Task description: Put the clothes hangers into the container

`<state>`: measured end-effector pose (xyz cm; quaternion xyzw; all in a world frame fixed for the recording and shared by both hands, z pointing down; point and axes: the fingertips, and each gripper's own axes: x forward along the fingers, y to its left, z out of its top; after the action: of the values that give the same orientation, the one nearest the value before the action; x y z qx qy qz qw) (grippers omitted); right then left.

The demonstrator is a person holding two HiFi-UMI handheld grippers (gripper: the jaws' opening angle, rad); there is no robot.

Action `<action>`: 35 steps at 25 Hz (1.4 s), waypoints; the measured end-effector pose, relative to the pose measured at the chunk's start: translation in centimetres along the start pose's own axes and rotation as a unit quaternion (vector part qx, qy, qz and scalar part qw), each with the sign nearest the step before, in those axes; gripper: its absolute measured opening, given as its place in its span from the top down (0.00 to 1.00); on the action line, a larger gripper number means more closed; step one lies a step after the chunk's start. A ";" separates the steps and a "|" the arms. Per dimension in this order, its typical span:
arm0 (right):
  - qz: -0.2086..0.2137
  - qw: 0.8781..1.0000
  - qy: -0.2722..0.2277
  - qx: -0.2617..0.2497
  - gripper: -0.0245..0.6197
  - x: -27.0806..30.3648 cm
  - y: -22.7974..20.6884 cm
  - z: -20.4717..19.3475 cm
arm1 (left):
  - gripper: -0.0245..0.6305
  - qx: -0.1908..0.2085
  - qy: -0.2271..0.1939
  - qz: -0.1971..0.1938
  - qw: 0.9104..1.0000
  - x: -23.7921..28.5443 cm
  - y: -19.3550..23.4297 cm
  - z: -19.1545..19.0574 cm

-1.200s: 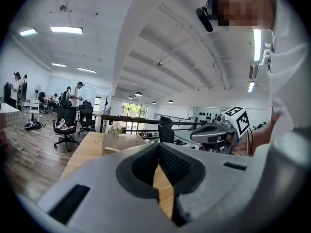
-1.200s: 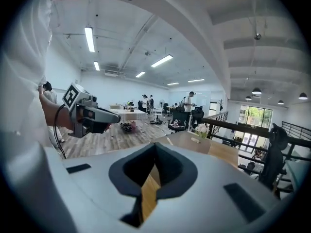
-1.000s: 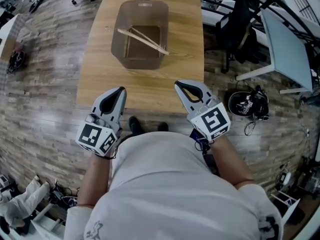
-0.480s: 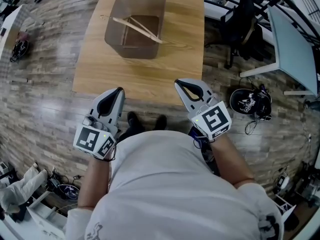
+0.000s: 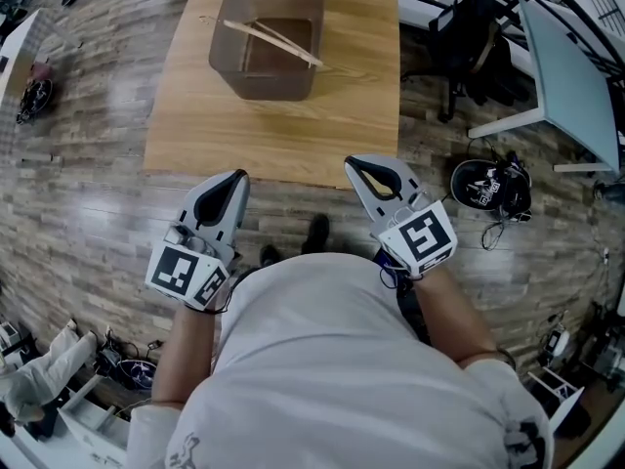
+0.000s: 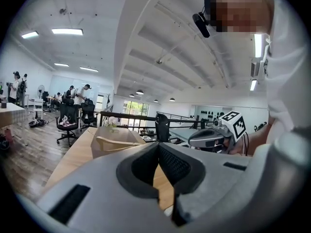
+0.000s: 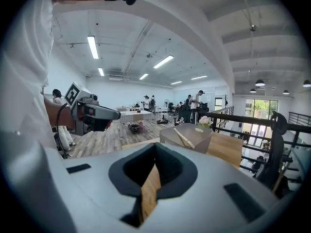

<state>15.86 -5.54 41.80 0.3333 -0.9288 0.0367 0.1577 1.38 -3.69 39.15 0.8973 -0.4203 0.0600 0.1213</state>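
Since a second ago the light wooden counter (image 5: 264, 135) and the translucent brown plastic container (image 5: 269, 86) on it have slid toward the top of the head view, and the white flower behind the container has passed out of the frame. Both grippers keep their places low in front of the person's white shirt.

At the left, the left gripper (image 5: 237, 176) hangs above the wood-plank floor (image 5: 88, 193), just short of the counter's near edge. Its fingers are pressed together with nothing between them, as the left gripper view shows.

At the middle, the container stands at the counter's far end, well apart from both grippers. The pale wooden clothes hangers (image 5: 273, 39) lie inside it, slanting from the left rim up to the right rim.

To the right, the right gripper (image 5: 354, 164) sits level with the left one, also off the counter's near edge. Its fingers are closed tight on nothing.

Further right, a black helmet (image 5: 488, 189) lies on the floor.
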 end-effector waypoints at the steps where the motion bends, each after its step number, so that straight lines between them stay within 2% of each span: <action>1: -0.003 1.000 0.000 0.000 0.95 -0.1 0.5 0.2 | 0.95 0.001 0.001 -0.003 1.000 -0.5 0.0 0.0; 16: -0.055 0.998 -0.012 -0.003 0.95 -1.8 10.2 2.3 | 0.95 0.017 -0.016 -0.034 0.999 -10.5 1.2 0.1; 25: -0.077 0.997 -0.006 -0.008 0.95 -3.6 16.1 2.0 | 0.95 0.025 -0.025 -0.058 0.998 -15.8 0.2 -0.8; 35: -0.094 0.995 -0.021 -0.004 0.95 -4.7 20.7 2.1 | 0.95 0.030 -0.033 -0.069 0.997 -19.6 -0.2 -1.3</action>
<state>5.71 13.01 39.10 0.4190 -0.8967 0.0113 0.1424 -10.99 11.32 36.30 0.9287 -0.3595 0.0345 0.0844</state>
